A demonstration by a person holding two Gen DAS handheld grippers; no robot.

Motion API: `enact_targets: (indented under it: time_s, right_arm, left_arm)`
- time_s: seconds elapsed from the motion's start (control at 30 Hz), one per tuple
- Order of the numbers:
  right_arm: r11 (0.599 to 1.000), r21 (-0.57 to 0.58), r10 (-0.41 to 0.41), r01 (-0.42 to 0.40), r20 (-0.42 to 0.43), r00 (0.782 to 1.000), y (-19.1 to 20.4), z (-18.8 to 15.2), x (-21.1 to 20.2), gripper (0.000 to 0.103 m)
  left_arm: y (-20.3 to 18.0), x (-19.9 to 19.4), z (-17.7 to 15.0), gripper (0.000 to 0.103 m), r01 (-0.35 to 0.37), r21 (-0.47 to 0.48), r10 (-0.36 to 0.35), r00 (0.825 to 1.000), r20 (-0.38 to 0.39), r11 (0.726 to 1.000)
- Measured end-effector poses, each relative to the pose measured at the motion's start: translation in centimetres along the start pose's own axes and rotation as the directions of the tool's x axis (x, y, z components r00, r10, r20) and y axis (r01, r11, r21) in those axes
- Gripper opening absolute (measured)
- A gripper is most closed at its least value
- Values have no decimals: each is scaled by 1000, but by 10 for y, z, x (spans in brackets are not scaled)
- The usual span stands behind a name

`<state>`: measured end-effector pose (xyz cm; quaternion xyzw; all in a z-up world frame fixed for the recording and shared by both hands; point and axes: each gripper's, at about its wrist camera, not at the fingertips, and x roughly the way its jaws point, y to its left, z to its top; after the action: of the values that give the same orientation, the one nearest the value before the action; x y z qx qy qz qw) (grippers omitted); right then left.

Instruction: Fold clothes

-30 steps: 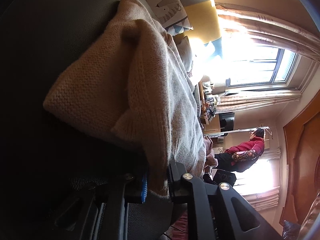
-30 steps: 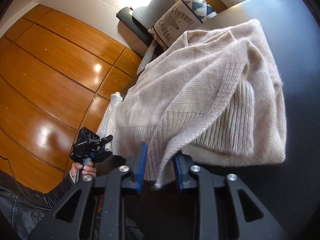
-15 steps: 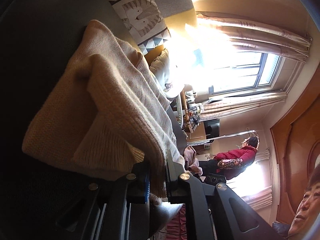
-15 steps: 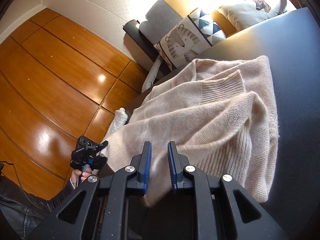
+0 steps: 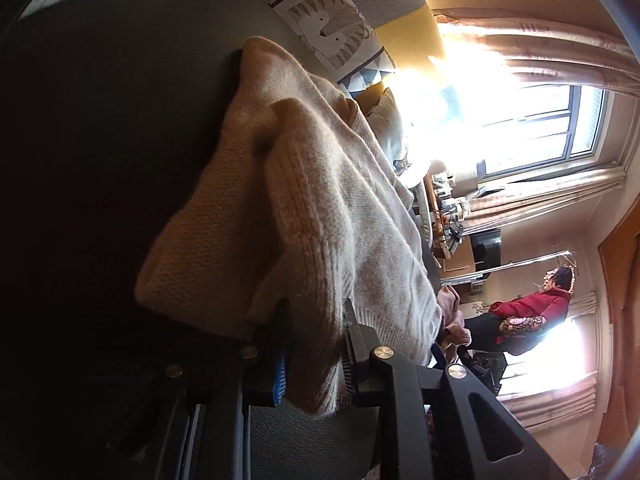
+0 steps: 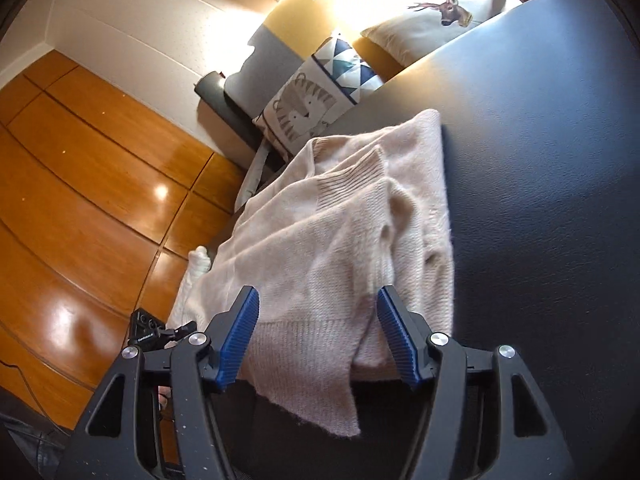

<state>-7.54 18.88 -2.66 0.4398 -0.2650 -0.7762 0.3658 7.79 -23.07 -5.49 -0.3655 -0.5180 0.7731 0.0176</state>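
A beige knit sweater (image 6: 344, 240) lies partly folded on a dark padded surface (image 6: 540, 160). In the right wrist view my right gripper (image 6: 318, 334) is open, its blue-padded jaws wide apart over the sweater's ribbed hem, holding nothing. In the left wrist view the sweater (image 5: 320, 208) is bunched in folds, and my left gripper (image 5: 314, 354) has its jaws part open with a fold of the hem hanging between them.
A tiger-print cushion (image 6: 308, 108) and a deer-print cushion (image 6: 432, 20) lie at the far edge of the surface. Wooden wall panels (image 6: 80, 184) are at the left. A person in red (image 5: 532, 312) sits near bright windows (image 5: 540, 128).
My right gripper has opened wide and let go of the sweater hem, which has dropped onto the pile. My left gripper's jaws have widened around the fold of hem.
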Motion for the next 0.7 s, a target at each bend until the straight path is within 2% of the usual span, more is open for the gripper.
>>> enact_targets:
  time_s: [0.1, 0.23, 0.3, 0.43, 0.57, 0.7]
  right_arm:
    - [1000, 6, -8, 9, -16, 1000, -2, 1, 6, 65]
    - [999, -8, -34, 33, -60, 998, 0, -2, 16, 65]
    - [1000, -1, -10, 10, -61, 998, -1, -5, 14, 65]
    - [999, -8, -46, 45, -18, 999, 0, -3, 5, 65]
    - [998, 24, -61, 62, -24, 998, -10, 2, 10, 65]
    - [1000, 23, -5, 6, -63, 998, -6, -2, 16, 65]
  left_arm:
    - [-1, 0, 3, 21, -21, 24, 21, 1000, 15, 999]
    - [6, -1, 1, 21, -14, 15, 14, 1000, 8, 1000]
    - [11, -7, -2, 21, -3, 2, 3, 1000, 9, 1000]
    - [13, -8, 0, 21, 10, -18, -9, 1000, 6, 1000]
    - [15, -8, 0, 21, 12, -26, -12, 1000, 9, 1000]
    - [17, -9, 0, 21, 17, -34, -17, 1000, 15, 999]
